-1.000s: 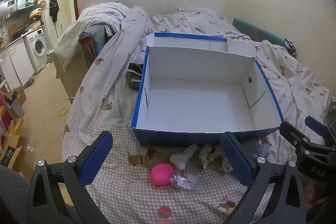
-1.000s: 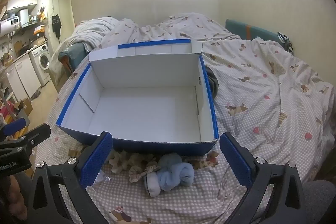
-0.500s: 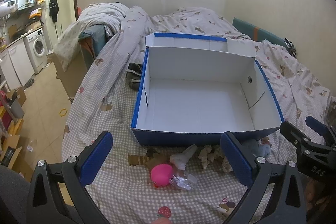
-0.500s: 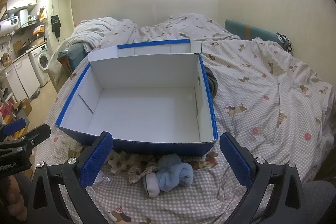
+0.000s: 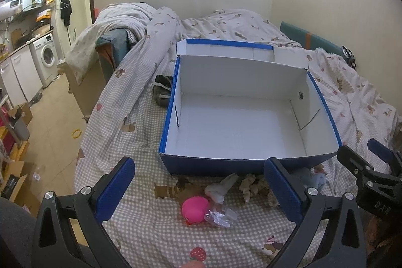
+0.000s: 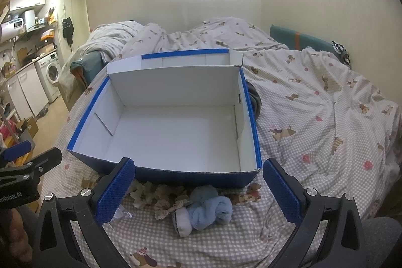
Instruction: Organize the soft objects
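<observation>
An empty blue cardboard box (image 5: 251, 165) with a white inside (image 6: 176, 140) sits on the bed. In front of it lie a pink soft toy (image 5: 194, 209), a white plush piece (image 5: 221, 189), a crumpled clear wrapper (image 5: 221, 215), beige ruffled cloth (image 6: 153, 195) and a light blue sock bundle (image 6: 208, 210). My left gripper (image 5: 198, 189) hovers open above the pink toy. My right gripper (image 6: 198, 189) hovers open over the blue bundle. Neither holds anything. The right gripper (image 5: 371, 175) also shows at the right edge of the left wrist view.
The bed has a checked sheet (image 6: 314, 142) and a rumpled duvet (image 5: 226, 24) at the far end. Dark clothing (image 5: 162, 92) lies left of the box. The floor (image 5: 50, 117), a washing machine (image 5: 46, 58) and cardboard boxes are off the bed's left side.
Both grippers have held almost still; the views shift only slightly. Nothing was picked up or moved.
</observation>
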Tool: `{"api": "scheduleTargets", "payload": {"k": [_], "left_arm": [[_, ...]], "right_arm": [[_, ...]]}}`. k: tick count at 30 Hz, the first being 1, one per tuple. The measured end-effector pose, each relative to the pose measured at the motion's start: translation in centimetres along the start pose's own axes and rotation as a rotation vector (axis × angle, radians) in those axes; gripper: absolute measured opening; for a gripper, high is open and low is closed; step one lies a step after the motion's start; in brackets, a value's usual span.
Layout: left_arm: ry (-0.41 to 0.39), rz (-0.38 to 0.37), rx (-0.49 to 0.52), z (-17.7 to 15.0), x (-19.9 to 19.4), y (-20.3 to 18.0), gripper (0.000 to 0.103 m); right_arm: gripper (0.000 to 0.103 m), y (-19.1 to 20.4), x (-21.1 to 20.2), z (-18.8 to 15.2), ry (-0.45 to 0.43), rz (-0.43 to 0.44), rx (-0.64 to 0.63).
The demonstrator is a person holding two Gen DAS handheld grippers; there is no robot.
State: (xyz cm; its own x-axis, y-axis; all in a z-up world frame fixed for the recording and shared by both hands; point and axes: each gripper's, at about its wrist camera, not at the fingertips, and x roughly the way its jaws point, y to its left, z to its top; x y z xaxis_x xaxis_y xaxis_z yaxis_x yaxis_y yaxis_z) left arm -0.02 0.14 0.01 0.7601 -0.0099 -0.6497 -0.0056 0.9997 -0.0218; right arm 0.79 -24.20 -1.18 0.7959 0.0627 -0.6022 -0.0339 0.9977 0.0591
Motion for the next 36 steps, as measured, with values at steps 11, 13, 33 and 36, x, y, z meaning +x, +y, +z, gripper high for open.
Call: {"api": "scheduleTargets", "payload": {"k": [11,13,33,36], "left_arm": [[-0.007,-0.001,-0.001,0.02,-0.13,-0.17,0.102],[-0.007,-0.001,-0.002,0.01,-0.13,-0.16,0.102],[-0.006,0.002,0.0,-0.17,-0.11,0.04,0.102],[-0.003,0.002,0.002,-0.28,-0.04,0.07,0.102]], "right_arm": [[0.103,0.13,-0.09,0.07,0.0,-0.009,-0.006],[0.103,0.12,-0.09,0.07,-0.002,-0.011,-0.007],[0.103,0.14,0.19,-0.03,0.009,-0.013,-0.009],[0.103,0.16,0.19,-0.07,0.011,-0.013,-0.011]]}}
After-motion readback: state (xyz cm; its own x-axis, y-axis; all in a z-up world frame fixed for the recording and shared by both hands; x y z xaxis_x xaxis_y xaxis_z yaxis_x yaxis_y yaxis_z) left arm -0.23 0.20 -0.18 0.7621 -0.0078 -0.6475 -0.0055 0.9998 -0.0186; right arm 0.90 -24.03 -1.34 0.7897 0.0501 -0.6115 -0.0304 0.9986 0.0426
